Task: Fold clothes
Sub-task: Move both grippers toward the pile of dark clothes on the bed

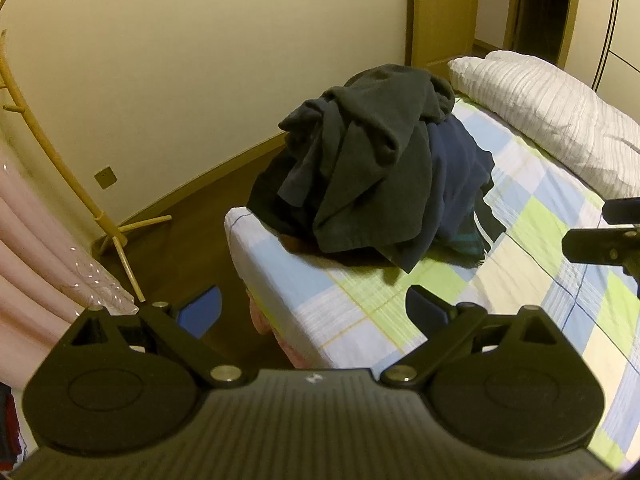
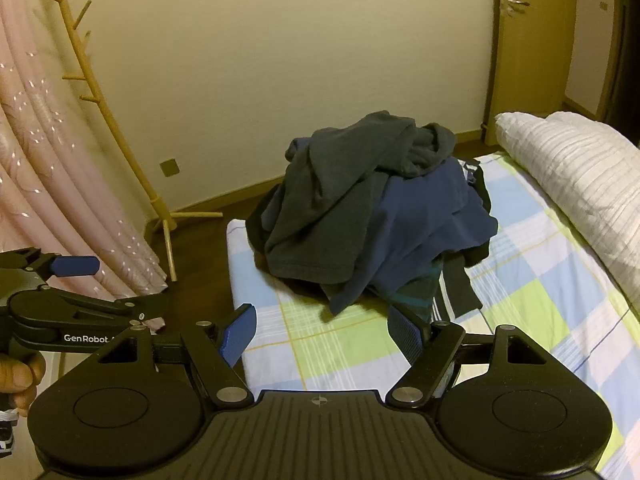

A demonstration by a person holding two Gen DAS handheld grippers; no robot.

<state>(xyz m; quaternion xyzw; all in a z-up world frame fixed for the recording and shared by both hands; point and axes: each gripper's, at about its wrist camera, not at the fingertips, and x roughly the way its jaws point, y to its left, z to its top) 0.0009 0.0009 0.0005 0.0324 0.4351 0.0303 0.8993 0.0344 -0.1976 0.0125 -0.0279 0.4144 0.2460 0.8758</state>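
Observation:
A heap of dark clothes point(image 1: 372, 168) lies at the corner of the bed point(image 1: 352, 312); a dark grey top point(image 2: 332, 208) sits uppermost, over a navy garment point(image 2: 432, 216) and a striped piece point(image 2: 452, 296). My left gripper point(image 1: 312, 312) hangs over the bed's near corner, short of the heap, jaws open wide and nothing between them. My right gripper point(image 2: 322, 330) is also open and empty above the checked sheet point(image 2: 320, 344), just before the heap. In the right wrist view the left gripper point(image 2: 76, 266) shows at the left edge, held by a hand point(image 2: 20, 380).
A rolled white quilt point(image 2: 580, 184) lies along the bed's right side. A wooden coat stand point(image 2: 96, 92) and a pink curtain point(image 2: 52, 184) stand left of the bed, over dark wooden floor point(image 1: 188, 248). A door point(image 2: 520, 40) is at the back right.

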